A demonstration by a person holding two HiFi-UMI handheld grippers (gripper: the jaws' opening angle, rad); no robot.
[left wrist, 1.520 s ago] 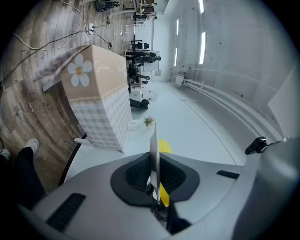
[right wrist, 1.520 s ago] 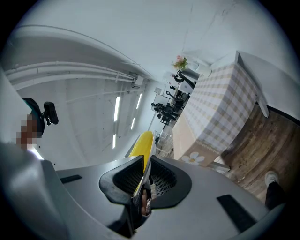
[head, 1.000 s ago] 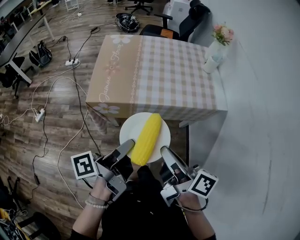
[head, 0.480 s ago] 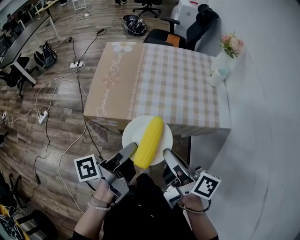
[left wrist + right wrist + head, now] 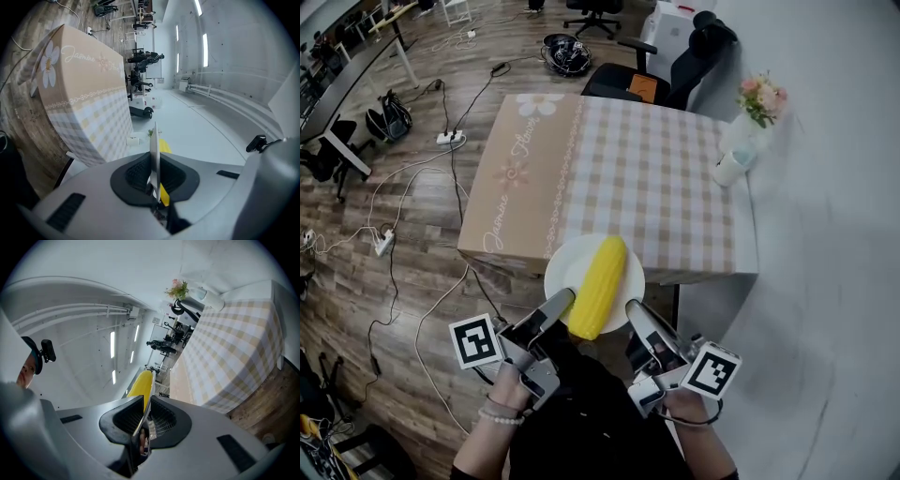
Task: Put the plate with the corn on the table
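A white plate (image 5: 565, 267) with a yellow corn cob (image 5: 597, 286) on it hangs in the air over the near edge of the table (image 5: 656, 178), which wears a checked cloth. My left gripper (image 5: 562, 302) is shut on the plate's near-left rim, and my right gripper (image 5: 633, 309) is shut on its near-right rim. In the left gripper view the plate (image 5: 154, 150) shows edge-on between the black pads, with the corn (image 5: 163, 146) behind it. The right gripper view shows the plate's rim (image 5: 146, 409) clamped between the pads and the corn (image 5: 140, 383) beyond.
A white vase of pink flowers (image 5: 745, 127) stands at the table's far right corner. A black office chair (image 5: 661, 61) is behind the table. Cables and a power strip (image 5: 448, 138) lie on the wood floor at left. A white wall runs along the right.
The table's near edge has come closer under the plate as I move forward. Both grippers keep their hold on the plate, and the corn lies as before.
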